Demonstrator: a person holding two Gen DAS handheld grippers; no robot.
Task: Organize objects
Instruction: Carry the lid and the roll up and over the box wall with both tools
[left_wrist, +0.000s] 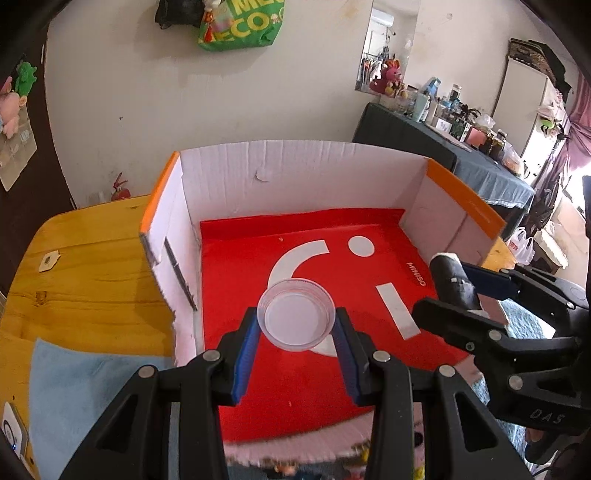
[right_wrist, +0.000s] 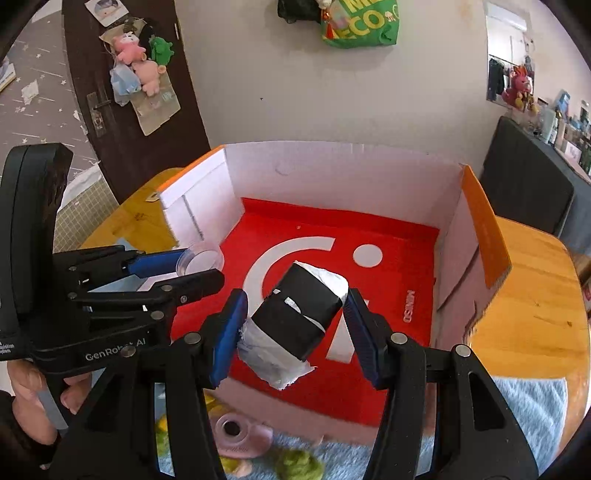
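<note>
Left gripper (left_wrist: 297, 325) pinches a clear round dish (left_wrist: 296, 314) above the box's red "MINISO" liner (left_wrist: 295, 387). Right gripper (right_wrist: 295, 314), beside one marked "GenRobot AI", clamps a black-and-white wrapped roll (right_wrist: 297, 317) over the box (right_wrist: 332, 162).

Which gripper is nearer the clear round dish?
Left. The left gripper grips the clear round dish; the right gripper, off to its right, holds a black-and-white roll.
</note>
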